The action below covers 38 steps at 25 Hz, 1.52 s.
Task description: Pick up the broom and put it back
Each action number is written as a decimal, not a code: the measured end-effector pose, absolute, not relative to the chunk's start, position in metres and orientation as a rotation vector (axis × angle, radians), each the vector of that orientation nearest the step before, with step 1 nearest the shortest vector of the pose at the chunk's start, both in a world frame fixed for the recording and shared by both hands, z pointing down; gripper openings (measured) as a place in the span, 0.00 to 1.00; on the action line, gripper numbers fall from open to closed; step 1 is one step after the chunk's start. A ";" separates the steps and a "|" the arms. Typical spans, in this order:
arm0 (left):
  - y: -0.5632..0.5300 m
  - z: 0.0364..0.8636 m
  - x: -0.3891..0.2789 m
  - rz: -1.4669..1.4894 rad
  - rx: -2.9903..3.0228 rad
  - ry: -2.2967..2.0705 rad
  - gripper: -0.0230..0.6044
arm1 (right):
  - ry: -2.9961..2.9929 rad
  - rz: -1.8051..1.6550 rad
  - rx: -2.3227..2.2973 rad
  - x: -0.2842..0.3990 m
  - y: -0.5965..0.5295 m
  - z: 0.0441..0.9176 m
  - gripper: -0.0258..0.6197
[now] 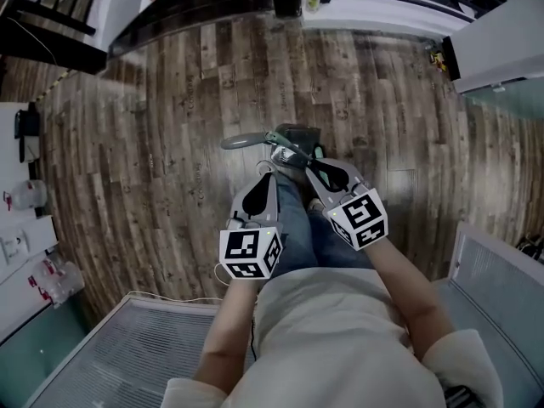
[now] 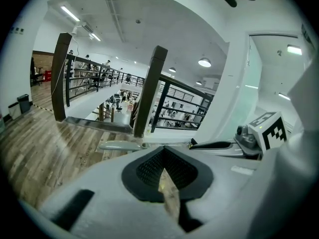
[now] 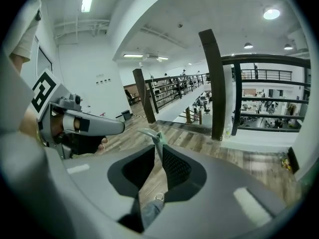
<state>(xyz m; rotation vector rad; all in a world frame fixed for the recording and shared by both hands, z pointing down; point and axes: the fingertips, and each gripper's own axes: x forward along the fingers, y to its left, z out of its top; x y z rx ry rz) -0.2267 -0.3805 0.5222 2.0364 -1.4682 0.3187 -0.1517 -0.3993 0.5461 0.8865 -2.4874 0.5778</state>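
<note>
Beyond right tool (image 3: pixel 155 148), dark railing post (image 3: pixel 215 83).

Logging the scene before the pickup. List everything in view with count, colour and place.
floor: one, brown wood planks, underfoot
railing: one, dark posts and black bars, along the floor's edge
ceiling lights: several, white, overhead
broom: one, grey and green, partly seen, at the right gripper's jaws' tips
jeans: one pair, blue, person's legs below the grippers
shoe: one seen, pale, beside the broom
left gripper: one, grey with black pads, jaws together, empty
right gripper: one, same colours, jaws apart
</note>
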 end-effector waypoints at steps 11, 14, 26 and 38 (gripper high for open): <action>-0.394 0.556 -0.244 0.333 1.995 -1.438 0.05 | -2.413 0.506 0.821 -0.177 -0.420 0.594 0.22; -0.397 0.564 -0.247 0.345 1.993 -1.426 0.05 | -2.398 0.495 0.817 -0.183 -0.427 0.605 0.24; -0.408 0.594 -0.263 0.377 1.941 -1.403 0.05 | -2.340 0.438 0.749 -0.203 -0.448 0.644 0.28; -0.415 0.608 -0.269 0.375 1.908 -1.386 0.05 | -2.306 0.425 0.705 -0.214 -0.459 0.668 0.30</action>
